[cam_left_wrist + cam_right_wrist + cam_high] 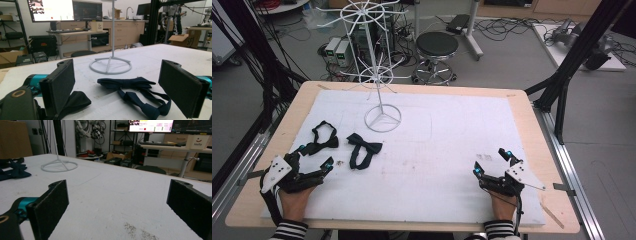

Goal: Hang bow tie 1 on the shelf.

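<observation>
While my left gripper and right gripper stood apart and empty, the near bow tie lay aslant, its strap trailing toward me.

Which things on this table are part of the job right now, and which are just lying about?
In the job:
left tool, open
nearer bow tie, by its tip
second bow tie
white wire stand, probably the hanger

Lying about:
wooden stick at the table edge
stool behind
right tool, open, idle
</observation>
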Demonstrator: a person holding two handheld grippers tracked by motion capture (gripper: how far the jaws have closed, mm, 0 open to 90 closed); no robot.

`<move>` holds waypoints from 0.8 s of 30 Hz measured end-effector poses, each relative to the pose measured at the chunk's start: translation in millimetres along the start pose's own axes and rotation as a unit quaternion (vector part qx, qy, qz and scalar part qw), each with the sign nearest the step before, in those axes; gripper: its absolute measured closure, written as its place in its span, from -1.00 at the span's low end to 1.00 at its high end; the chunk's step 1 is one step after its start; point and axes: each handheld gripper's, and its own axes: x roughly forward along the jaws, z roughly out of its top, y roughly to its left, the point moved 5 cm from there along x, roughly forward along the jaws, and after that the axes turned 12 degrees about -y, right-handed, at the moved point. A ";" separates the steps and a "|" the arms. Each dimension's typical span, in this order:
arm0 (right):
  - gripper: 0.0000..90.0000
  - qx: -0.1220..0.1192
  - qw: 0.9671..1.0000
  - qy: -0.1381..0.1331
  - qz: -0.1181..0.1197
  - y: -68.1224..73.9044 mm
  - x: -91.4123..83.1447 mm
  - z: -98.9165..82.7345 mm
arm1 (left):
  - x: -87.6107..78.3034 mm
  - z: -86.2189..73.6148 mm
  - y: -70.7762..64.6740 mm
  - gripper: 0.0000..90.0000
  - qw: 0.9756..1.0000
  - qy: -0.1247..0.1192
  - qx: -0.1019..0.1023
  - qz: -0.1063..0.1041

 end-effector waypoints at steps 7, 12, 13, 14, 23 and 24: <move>-0.93 0.001 1.000 0.001 -0.002 -0.3 -0.1 -0.1 | -0.3 0.3 -0.2 -0.69 1.000 -0.004 -0.001 0.000; -0.93 -0.001 1.000 0.001 -0.002 0.6 -0.3 0.0 | -0.2 0.4 0.0 -0.69 1.000 -0.003 -0.002 0.000; -0.93 -0.001 1.000 0.000 -0.002 0.2 -0.1 0.0 | -0.2 0.3 0.1 -0.69 1.000 -0.002 -0.004 0.001; -0.93 0.000 1.000 0.000 -0.002 0.0 -0.1 0.1 | -0.2 0.3 0.1 -0.69 1.000 -0.002 -0.004 0.001; -0.93 0.006 1.000 -0.002 -0.002 -0.3 -0.9 0.2 | 2.0 3.8 3.4 -0.71 1.000 0.004 -0.029 -0.004; -0.93 0.006 1.000 -0.002 -0.002 -0.3 -0.9 0.2 | 2.0 3.8 3.4 -0.71 1.000 0.004 -0.029 -0.004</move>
